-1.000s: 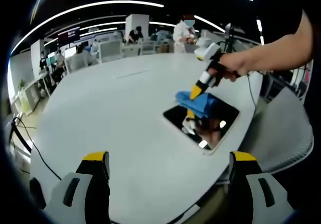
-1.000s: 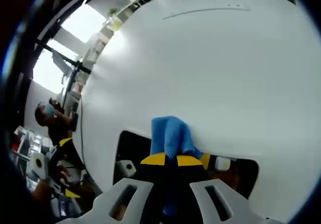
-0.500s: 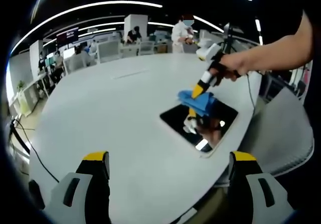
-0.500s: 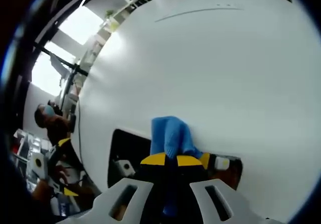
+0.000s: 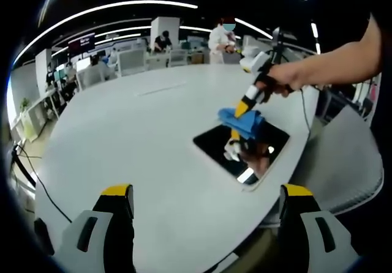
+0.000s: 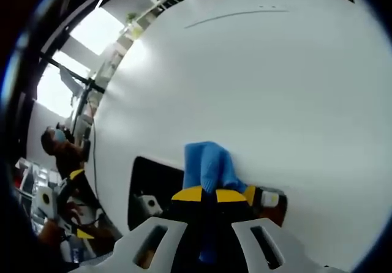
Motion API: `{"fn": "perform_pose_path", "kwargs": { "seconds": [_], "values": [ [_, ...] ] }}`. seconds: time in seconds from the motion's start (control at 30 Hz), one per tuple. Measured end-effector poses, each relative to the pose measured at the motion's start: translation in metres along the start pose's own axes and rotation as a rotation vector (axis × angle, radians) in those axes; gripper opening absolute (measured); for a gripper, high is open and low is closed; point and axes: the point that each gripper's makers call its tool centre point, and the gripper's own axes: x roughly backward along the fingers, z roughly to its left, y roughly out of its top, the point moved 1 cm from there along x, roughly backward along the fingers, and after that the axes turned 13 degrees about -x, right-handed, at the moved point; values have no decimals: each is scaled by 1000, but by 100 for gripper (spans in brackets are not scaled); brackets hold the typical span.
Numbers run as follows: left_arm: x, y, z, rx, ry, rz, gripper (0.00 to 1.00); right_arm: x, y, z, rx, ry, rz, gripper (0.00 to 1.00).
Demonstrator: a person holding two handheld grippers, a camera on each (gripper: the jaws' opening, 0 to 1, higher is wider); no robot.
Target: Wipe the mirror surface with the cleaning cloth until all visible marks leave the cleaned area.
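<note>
- The mirror (image 5: pixel 240 152) lies flat on the white table (image 5: pixel 135 144), close to the table edge nearest my right side; its dark glass reflects ceiling lights and my tool.
- The blue cleaning cloth (image 5: pixel 242 122) sits bunched on the mirror's far edge, partly over the glass and partly over the table just beyond it.
- My right gripper (image 5: pixel 243 109) has its yellow-tipped jaws clamped on the cloth; in the right gripper view the cloth (image 6: pixel 208 166) bulges out past the closed tips, with the mirror (image 6: pixel 153 190) dark to either side of them.
- My left gripper (image 5: pixel 207 209) hangs with its jaws wide apart and nothing between them, well short of the mirror, over the near side of the table.
- I judge the wipe is mid-pass. To do it well I should press the cloth flat onto the glass, not drag it by one corner, and sweep from the far edge across to the near edge in overlapping strokes.
- I cannot make out any marks on the glass from here, so I would cover the whole surface.
- The mirror lies near the table's edge, so pushing toward that edge could slide it off.
</note>
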Motion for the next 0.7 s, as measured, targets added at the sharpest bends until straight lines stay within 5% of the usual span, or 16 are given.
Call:
{"fn": "perform_pose_path", "kwargs": {
  "seconds": [0.7],
  "values": [
    [-1, 5, -5, -4, -2, -13, 99, 8, -23, -2, -17, 8, -33, 0]
  ]
}}
